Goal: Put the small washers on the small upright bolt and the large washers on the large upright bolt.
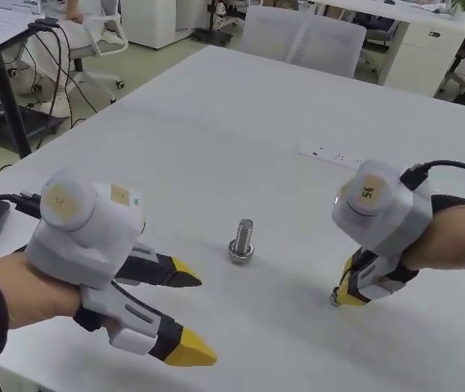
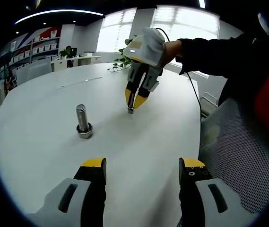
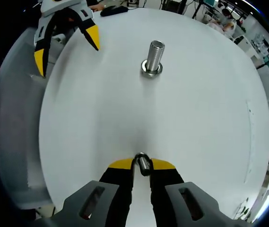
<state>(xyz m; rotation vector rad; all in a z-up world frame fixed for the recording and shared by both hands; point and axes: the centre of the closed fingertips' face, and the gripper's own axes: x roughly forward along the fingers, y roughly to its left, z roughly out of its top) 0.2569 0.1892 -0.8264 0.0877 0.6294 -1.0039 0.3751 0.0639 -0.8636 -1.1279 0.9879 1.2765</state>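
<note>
- Grip of right gripper (image 3: 141, 164) narrowed to a slit and clamped on a small metal piece (image 3: 143, 163): short, rounded, shiny. Bolt or washer, cannot tell.
- Seen from the head view, pointed steeply down, tips at the table (image 1: 257, 122), well to the right of the large bolt (image 1: 243, 237).
- Left gripper (image 2: 143, 164) spread wide, gripping nothing, held just above the tabletop and aimed toward the large bolt.
- Large bolt upright near the table's middle, between the two grippers and touched by neither. Bright threaded steel shank with a wider collar (image 1: 241, 251) at the base; head or washer, unclear.
- Gripper bodies of pale grey plastic, with black jaws ending in yellow wedge tips.
- Table white, matte and smooth.
</note>
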